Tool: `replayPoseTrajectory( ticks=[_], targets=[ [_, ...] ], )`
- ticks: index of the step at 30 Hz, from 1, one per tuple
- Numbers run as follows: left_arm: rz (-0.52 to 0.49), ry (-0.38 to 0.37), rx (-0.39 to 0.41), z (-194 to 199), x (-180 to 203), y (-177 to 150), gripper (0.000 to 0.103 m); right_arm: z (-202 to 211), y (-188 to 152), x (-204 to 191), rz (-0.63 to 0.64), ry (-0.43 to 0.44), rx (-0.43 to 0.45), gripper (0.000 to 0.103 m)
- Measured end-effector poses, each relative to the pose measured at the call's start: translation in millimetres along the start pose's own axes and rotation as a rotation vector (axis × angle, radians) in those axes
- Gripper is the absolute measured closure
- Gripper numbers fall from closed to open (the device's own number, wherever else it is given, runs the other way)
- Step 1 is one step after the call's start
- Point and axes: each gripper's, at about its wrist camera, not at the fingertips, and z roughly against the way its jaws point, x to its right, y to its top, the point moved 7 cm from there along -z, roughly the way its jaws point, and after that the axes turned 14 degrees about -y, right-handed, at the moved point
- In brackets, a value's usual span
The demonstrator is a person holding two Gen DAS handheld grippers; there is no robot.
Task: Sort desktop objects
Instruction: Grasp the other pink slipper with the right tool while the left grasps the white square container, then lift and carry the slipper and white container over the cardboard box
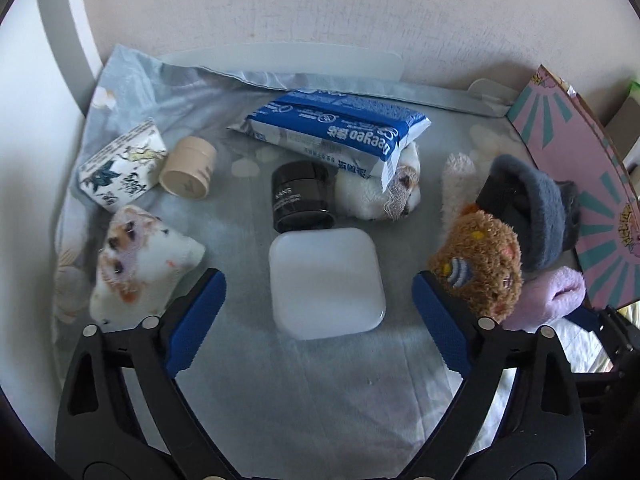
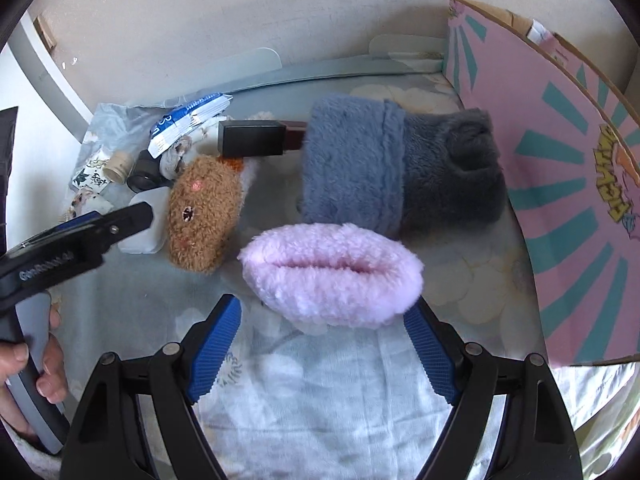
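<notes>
My left gripper (image 1: 319,292) is open, its fingers either side of a white square box (image 1: 326,282) on the cloth. Behind the box lie a black jar (image 1: 301,195), a beige jar (image 1: 189,168), a blue tissue pack (image 1: 340,126) and a patterned small box (image 1: 122,164). A hamster-print cushion (image 1: 138,264) lies at left. My right gripper (image 2: 322,316) is open, just short of a pink fluffy sock (image 2: 332,276). A brown plush (image 2: 202,214), a blue-grey fluffy sock (image 2: 400,170) and a dark lipstick-like case (image 2: 256,138) lie beyond it.
A pink cardboard box (image 2: 560,160) stands along the right side. The wall (image 1: 280,8) closes off the back. A white plush (image 1: 376,196) lies under the tissue pack. The left gripper also shows in the right wrist view (image 2: 80,236), held by a hand.
</notes>
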Motion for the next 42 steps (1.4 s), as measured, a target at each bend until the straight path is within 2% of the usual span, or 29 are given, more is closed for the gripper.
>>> replayPoseTrajectory(
  ticks=[3,6,11,12,13,15,20,23,30,42],
  targets=[
    [-0.035,0.014,-0.004,-6.9,0.7,-0.5,0.011,-2.4,4.1,-2.0,0.009,-0.016,0.01,0.023],
    [-0.07,0.008,-0.033,-15.0,2.2,-2.6,0.019,-5.5,8.3,1.9,-0.025,-0.01,0.013,0.023],
    [-0.094,0.05,-0.02,-13.8,2.4,-3.0,0.031,-9.0,13.0,3.7,-0.029,-0.024,0.031,0.023],
    [-0.097,0.051,-0.013,-12.9,2.3,-2.8,0.037,-9.3,13.0,3.1,-0.023,-0.026,0.035,0.027],
    [-0.098,0.05,-0.01,-12.4,2.0,-2.6,0.039,-9.7,12.7,2.3,-0.016,-0.028,0.038,0.035],
    [-0.099,0.046,-0.01,-12.7,1.6,-1.2,0.039,-10.4,11.7,1.2,-0.002,-0.033,0.038,0.038],
    [-0.088,0.043,-0.014,-9.8,-1.1,-2.9,0.04,-6.6,11.6,-0.7,0.022,-0.026,0.064,0.056],
    [-0.085,0.036,-0.01,-6.6,-1.2,-2.7,0.04,-6.0,11.9,-1.8,0.032,-0.016,0.064,0.06],
    [-0.063,0.027,0.006,9.8,9.3,4.3,0.04,0.3,9.8,-1.9,0.06,0.023,0.047,0.065],
    [-0.059,0.007,0.057,61.6,44.2,42.6,0.04,52.3,16.9,-8.7,0.137,0.136,0.049,0.067]
  ],
)
